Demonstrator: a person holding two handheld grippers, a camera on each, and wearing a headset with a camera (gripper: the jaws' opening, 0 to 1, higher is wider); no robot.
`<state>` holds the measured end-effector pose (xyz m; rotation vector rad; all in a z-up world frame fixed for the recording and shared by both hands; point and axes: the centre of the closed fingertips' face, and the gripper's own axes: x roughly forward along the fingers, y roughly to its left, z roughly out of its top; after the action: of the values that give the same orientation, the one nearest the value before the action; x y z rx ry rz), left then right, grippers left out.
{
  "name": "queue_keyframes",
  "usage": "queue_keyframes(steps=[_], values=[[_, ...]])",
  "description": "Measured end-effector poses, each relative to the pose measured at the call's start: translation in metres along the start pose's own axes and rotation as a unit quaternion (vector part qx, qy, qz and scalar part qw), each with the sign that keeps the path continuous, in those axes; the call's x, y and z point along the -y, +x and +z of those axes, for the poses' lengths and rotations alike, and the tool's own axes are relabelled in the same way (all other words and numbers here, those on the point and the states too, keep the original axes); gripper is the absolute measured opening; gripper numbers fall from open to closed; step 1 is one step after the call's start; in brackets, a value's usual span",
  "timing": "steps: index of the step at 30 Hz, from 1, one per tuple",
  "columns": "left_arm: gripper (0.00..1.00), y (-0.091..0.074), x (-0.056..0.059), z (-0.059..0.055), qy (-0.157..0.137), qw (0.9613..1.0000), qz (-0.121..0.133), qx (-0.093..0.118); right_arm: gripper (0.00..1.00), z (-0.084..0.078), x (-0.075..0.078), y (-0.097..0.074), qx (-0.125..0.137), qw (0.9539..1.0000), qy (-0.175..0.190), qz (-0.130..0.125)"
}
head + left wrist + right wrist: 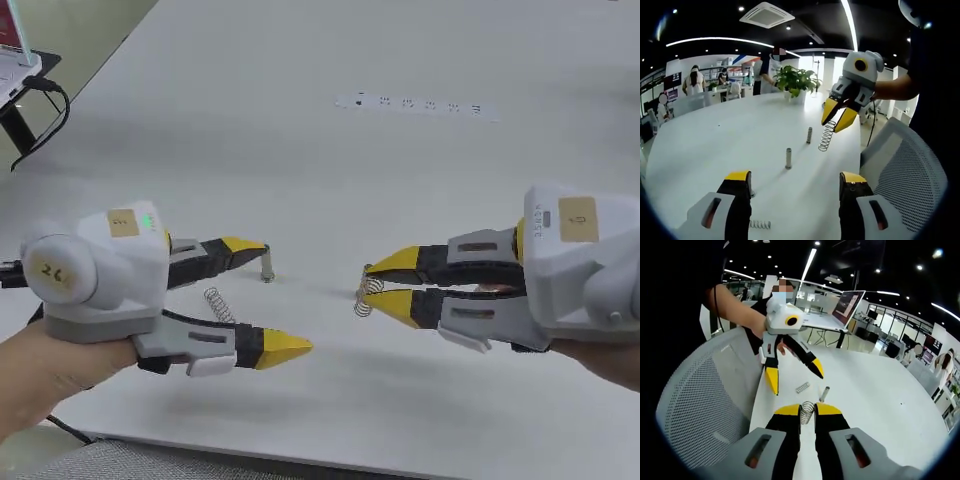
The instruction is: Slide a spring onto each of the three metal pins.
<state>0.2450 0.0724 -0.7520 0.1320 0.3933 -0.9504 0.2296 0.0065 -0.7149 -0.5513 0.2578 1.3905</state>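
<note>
My right gripper (370, 283) is shut on a small wire spring (367, 298), held just above the white table (300, 150). In the right gripper view the spring (807, 412) stands pinched between the yellow fingertips. My left gripper (275, 297) is open with nothing between its jaws. A bare metal pin (267, 266) stands upright beside its far jaw, and a loose spring (218, 305) lies on the table between the jaws. In the left gripper view a bare pin (788, 158) stands ahead, and a second pin (809, 135) behind it looks ribbed, as if a spring is on it.
A white power strip (415, 104) lies far back on the table. A laptop (12, 50) with a black cable sits on a stand at the far left. A grey mesh chair (905, 175) stands at the table's near edge. A potted plant (797, 80) marks the far end.
</note>
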Motion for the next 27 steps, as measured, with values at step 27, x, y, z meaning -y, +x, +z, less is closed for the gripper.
queue_keyframes(steps=[27], values=[[0.98,-0.024,-0.038,-0.010,-0.035,0.9970,0.069,-0.004,0.07,-0.007,0.003,-0.002,-0.019,0.9998,-0.007,-0.003]])
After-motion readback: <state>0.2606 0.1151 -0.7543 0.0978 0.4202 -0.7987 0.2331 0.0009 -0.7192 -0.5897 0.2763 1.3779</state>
